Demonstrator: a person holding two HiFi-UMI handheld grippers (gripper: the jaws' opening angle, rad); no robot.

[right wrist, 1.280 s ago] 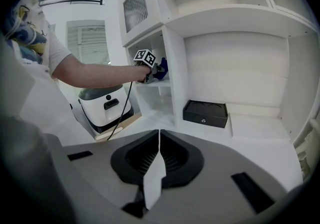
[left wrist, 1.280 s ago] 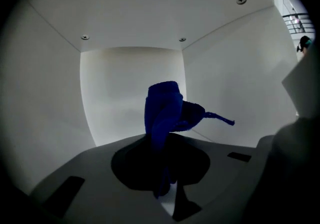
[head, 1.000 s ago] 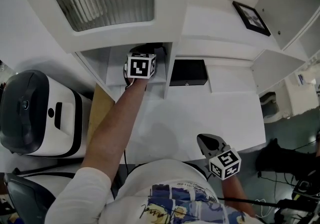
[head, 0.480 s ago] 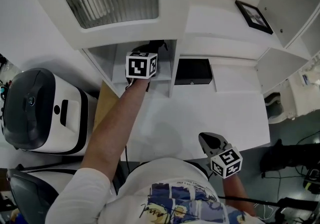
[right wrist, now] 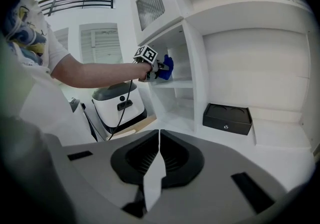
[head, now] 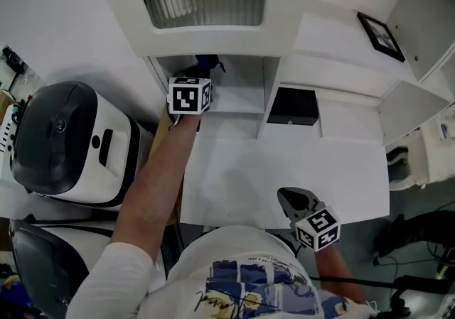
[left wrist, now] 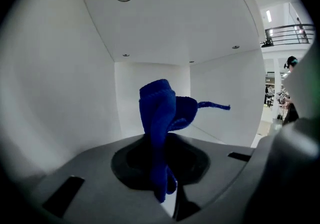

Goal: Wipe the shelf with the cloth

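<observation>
L gripper (left wrist: 160, 163): jaws pinched shut on the blue cloth (left wrist: 161, 111). The fabric runs down thru the seam between the pads, and the rest bunches up ahead of the tips. It's pushed into the small open compartment of the white cabinet, arm stretched fwd, so the cloth is inside that bay and just over the shelf (head: 238, 101) board. I can't tell if the wad is actually touching the board or a wall. The L gripper view shows it standing free in front of the back wall, so prob. between strokes or just arriving. Gripping by a fold and not a corner makes sense: it leaves a fat pad out front to rub with, w/o the hard jaws scraping the paint.

R gripper (right wrist: 156, 163): jaws together, nothing between them. It's parked low by the person's body, over the wide lower ledge and well apart from the work. Likely idle, as wiping is a one-hand job here.

Cloth: deep blue, knit/terry texture, folded into an upright lump w/ a thin loose strand sticking out to the right. Soft and floppy, so it should flatten under pressure.

Further out, a black box (head: 293, 106) sits in the next bay to the right, beyond the divider. A framed picture (head: 382, 35) lies on a higher shelf at far right. A white appliance w/ dark lid (head: 64, 143) stands left of the cabinet.
</observation>
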